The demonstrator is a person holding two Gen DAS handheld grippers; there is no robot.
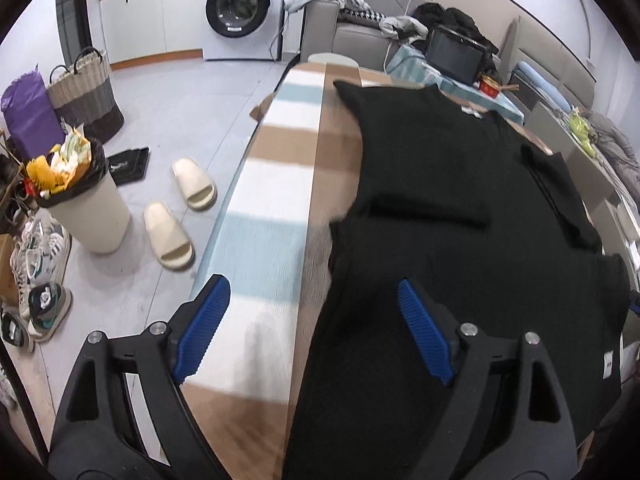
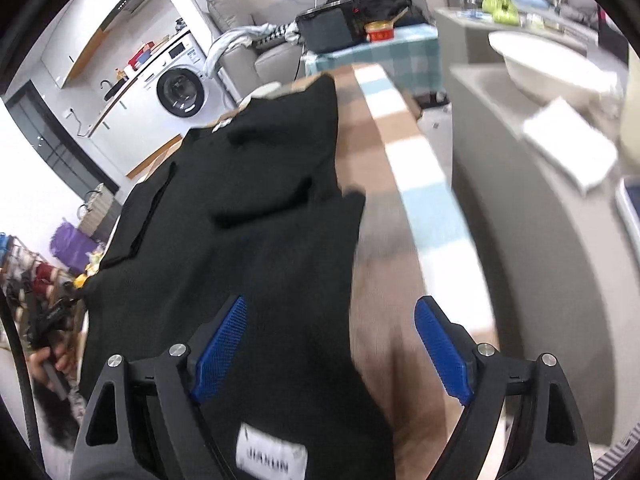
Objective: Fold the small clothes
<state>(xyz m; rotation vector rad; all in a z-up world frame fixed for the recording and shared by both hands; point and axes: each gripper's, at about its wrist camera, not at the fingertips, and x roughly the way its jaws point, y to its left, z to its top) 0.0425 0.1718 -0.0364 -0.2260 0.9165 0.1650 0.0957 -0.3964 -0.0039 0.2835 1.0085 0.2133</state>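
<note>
A black short-sleeved garment (image 1: 460, 208) lies spread flat on a table covered with a striped brown, white and light-blue cloth (image 1: 272, 168). My left gripper (image 1: 312, 320) is open and empty, held over the garment's left edge near its near end. The garment shows in the right wrist view (image 2: 240, 208) with a white label (image 2: 272, 452) at its near hem. My right gripper (image 2: 332, 340) is open and empty, straddling the garment's right edge above the striped cloth (image 2: 400, 152).
On the floor to the left stand a full bin (image 1: 88, 208), slippers (image 1: 168, 236), sneakers and a woven basket (image 1: 86, 92). A washing machine (image 1: 240, 8) stands behind. A sofa (image 1: 360, 36) with clothes and a dark bag (image 1: 456, 56) lies beyond the table. A grey counter (image 2: 520, 184) is to the right.
</note>
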